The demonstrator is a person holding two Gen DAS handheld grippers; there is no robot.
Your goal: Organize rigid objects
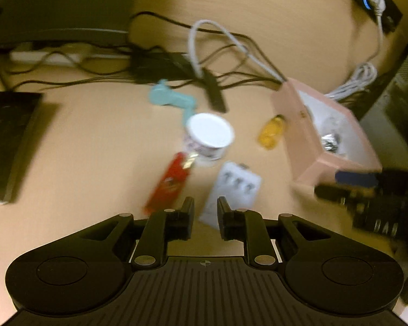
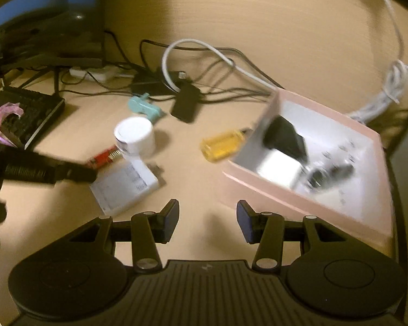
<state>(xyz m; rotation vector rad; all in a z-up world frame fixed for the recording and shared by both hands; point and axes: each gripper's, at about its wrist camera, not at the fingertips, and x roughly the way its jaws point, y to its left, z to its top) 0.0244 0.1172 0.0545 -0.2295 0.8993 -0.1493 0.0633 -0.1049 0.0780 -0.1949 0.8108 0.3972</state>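
Tan wood surface (image 1: 95, 141), cluttered, both views motion-blurred.

Left wrist view: your left gripper (image 1: 205, 212) has its jaws narrow with a small gap, nothing between them. Just past the fingertips lies a white flat pack (image 1: 231, 190) and, left of it, a red flat packet (image 1: 171, 187). Beyond those stands a white-lidded tub (image 1: 210, 137), touching or overlapping the red packet's far end; can't tell which. A teal plastic piece (image 1: 171, 99) sits behind the tub. A yellow translucent item (image 1: 270, 133) lies just beside the left wall of the pink box (image 1: 293, 125), which is at right with small blurred items inside. Black and white cables (image 1: 204, 54) run across the back. A dark book (image 1: 5, 141) lies at far left. Your right gripper (image 1: 348, 183) shows at right edge, near the box's front corner.

Right wrist view: your right gripper (image 2: 207, 217) has its jaws moderately apart, empty, over bare surface. Pink box (image 2: 291, 198) is just right of it, holding a black block (image 2: 284, 135), a white block (image 2: 280, 168) and blurred small parts. Yellow item (image 2: 223, 144) touches or nearly touches the box's left wall. White pack (image 2: 125, 187), tub (image 2: 134, 135), red packet (image 2: 103, 159) and teal piece (image 2: 144, 106) sit left of centre. Your left gripper (image 2: 76, 174) reaches in from the left, tips at the white pack's edge.
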